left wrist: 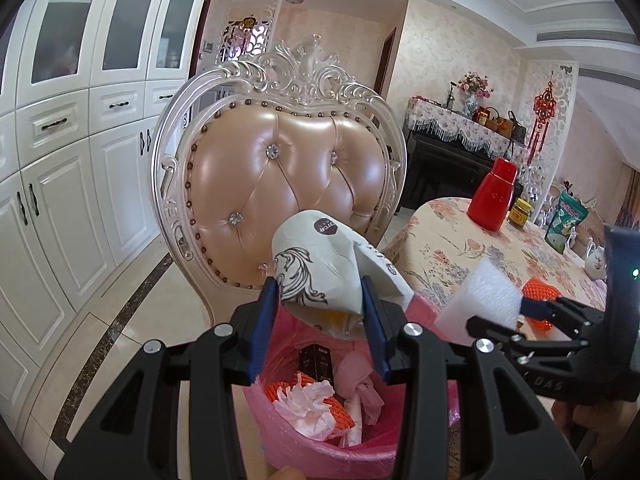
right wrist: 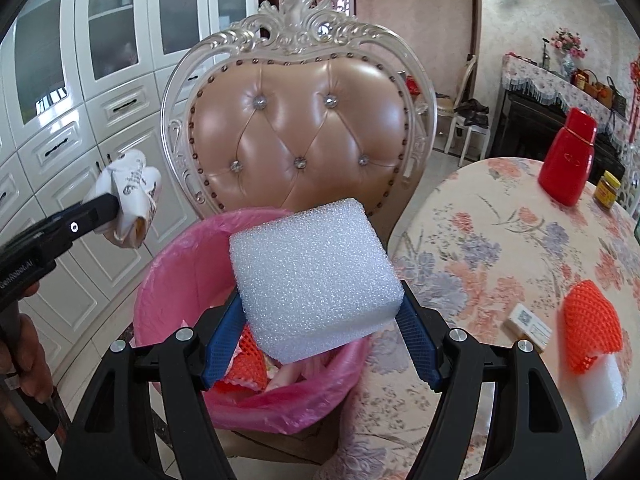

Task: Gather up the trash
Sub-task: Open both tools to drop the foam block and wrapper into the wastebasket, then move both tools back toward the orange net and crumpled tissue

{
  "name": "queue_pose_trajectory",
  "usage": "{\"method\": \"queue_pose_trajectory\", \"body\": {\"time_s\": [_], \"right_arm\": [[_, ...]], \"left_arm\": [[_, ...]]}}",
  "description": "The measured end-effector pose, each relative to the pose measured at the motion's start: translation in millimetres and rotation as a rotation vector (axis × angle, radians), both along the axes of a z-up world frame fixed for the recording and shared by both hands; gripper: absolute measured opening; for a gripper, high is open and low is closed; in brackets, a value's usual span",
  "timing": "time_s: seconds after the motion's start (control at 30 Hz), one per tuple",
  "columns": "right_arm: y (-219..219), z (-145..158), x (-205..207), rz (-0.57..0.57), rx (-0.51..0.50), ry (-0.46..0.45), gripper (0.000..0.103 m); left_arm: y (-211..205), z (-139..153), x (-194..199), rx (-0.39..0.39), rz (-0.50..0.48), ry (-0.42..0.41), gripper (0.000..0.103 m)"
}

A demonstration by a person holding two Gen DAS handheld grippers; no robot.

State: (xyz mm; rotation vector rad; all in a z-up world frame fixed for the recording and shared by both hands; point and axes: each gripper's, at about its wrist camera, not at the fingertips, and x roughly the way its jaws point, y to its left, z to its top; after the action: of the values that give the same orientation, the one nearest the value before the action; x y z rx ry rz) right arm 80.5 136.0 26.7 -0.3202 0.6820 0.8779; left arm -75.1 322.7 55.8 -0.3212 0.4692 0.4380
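My left gripper [left wrist: 320, 292] is shut on a crumpled white printed paper wrapper [left wrist: 320, 256] and holds it above the pink-lined trash bin [left wrist: 280, 432]. In the right wrist view the same wrapper [right wrist: 128, 196] hangs left of the bin. My right gripper [right wrist: 320, 308] is shut on a white foam block [right wrist: 312, 276] above the bin's rim [right wrist: 180, 248]. The foam block also shows in the left wrist view [left wrist: 480, 300]. The bin holds orange foam netting [left wrist: 340, 412], crumpled tissue [left wrist: 308, 404] and a small black box [left wrist: 316, 360].
An ornate chair with a padded pink back [right wrist: 300, 128] stands right behind the bin. The floral-clothed table [right wrist: 500, 248] at the right carries a red bottle [right wrist: 568, 160], a small jar [right wrist: 606, 188], an orange net sleeve on white foam [right wrist: 592, 332] and a small card box [right wrist: 528, 324]. White cabinets [left wrist: 60, 200] line the left wall.
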Motion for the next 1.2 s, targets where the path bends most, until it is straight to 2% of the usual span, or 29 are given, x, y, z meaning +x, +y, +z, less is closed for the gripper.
{"method": "queue_pose_trajectory", "body": {"time_s": [0.4,0.47,0.7,0.77,0.8,0.83,1.2], "right_arm": [[19,-8,0,0.035,-0.024,0.014,0.072],[19,-8,1,0.034,-0.023,0.012,0.077],[6,-5,8,0.0,-0.014,0.009,0.078],[-1,-3,10,-0.012,-0.013,0.003,0.078],[-3,-2,11,-0.016,-0.012,0.002,0.078],[-6,-2,11,-0.02,-0.01,0.002,0.079],[-38,4,19,-0.066,0.015,-0.006,0.081]], "left_arm": [[4,-1,-3,-0.003,0.012,-0.001,0.04],[4,-1,-2,-0.005,0.013,0.0,0.04],[4,-3,7,-0.007,0.002,0.007,0.041],[5,-4,12,-0.014,0.001,0.007,0.05],[5,-4,14,-0.015,0.003,0.008,0.058],[5,-4,17,-0.014,0.004,0.009,0.06],[-12,-6,30,-0.01,-0.035,0.021,0.061]]}}
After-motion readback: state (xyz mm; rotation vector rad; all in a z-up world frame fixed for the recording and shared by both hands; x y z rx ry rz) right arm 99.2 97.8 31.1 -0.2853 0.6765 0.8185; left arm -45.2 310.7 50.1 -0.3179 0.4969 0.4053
